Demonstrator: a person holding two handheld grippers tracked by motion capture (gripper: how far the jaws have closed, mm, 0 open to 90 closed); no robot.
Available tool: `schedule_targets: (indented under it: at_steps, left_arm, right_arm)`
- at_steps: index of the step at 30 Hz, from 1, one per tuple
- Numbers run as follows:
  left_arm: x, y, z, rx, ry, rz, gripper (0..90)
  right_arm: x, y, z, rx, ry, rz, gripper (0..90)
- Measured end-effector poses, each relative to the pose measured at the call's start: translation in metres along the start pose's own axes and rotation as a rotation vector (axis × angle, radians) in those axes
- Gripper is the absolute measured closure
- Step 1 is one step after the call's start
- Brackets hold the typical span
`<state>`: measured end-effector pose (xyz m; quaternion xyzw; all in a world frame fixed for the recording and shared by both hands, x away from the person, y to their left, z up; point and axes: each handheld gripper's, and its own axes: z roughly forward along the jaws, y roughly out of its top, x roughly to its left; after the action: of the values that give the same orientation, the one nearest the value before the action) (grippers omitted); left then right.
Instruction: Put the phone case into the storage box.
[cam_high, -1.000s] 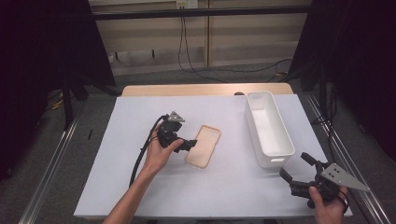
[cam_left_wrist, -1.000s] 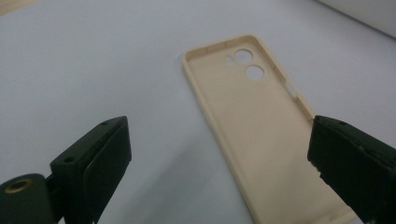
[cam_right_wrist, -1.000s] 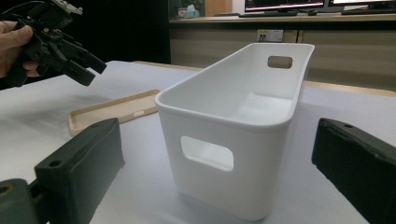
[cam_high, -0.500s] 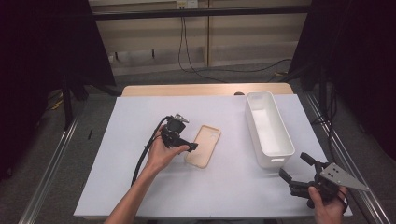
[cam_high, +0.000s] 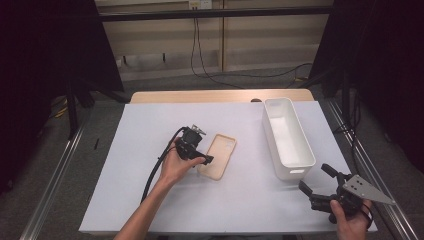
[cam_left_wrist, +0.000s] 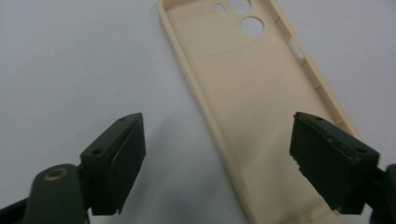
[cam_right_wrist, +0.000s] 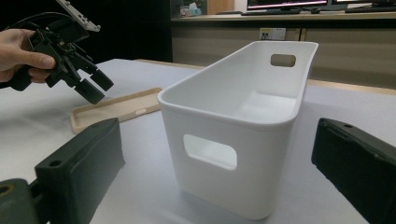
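White paper covers the table (cam_high: 150, 200); at 5 o'clock the right gripper (cam_high: 320, 186) sits with jaws wide, empty. Past centre, the left gripper (cam_high: 202, 161) hangs over the case (cam_high: 220, 155), jaws just narrowing yet apart, nothing pinched; bin (cam_high: 287, 137) at 2 o'clock

No readable text, label, brand, number or sign appearing anywhere. Phone case (cam_left_wrist: 261, 121) showing plain beige surface, no print. White bin (cam_right_wrist: 243, 135) showing blank walls. Screens glowing far behind table in right gripper view, content too small and blurred for reading.
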<state>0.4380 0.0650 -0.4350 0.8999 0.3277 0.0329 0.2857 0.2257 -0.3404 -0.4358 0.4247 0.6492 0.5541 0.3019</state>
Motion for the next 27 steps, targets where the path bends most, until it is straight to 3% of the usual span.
schedule_targets:
  at_steps: [9,11,15,17,27]
  left_arm:
    - [-0.0024,-0.0025,0.0041,0.05,-0.003,0.006,29.3]
    - [-0.0035,-0.0029,0.0057,0.044,-0.008,-0.011,33.3]
    - [-0.0067,-0.0034,0.0067,0.051,0.029,0.02,37.0]
    - [-0.0072,-0.0042,0.0066,0.046,0.036,0.01,37.9]
    - [-0.0085,-0.0041,0.0062,0.047,0.024,0.001,44.6]
  right_arm:
    - [-0.0006,0.0001,-0.0009,-0.001,0.0,-0.001,2.0]
    - [-0.0004,0.0,-0.0009,0.0,0.001,-0.001,2.0]
    - [-0.0005,0.0,-0.0009,0.0,0.002,-0.002,2.0]
    - [-0.0006,0.0001,-0.001,-0.001,-0.001,0.002,2.2]
    - [-0.0005,0.0,-0.0012,0.002,0.0,-0.002,2.2]
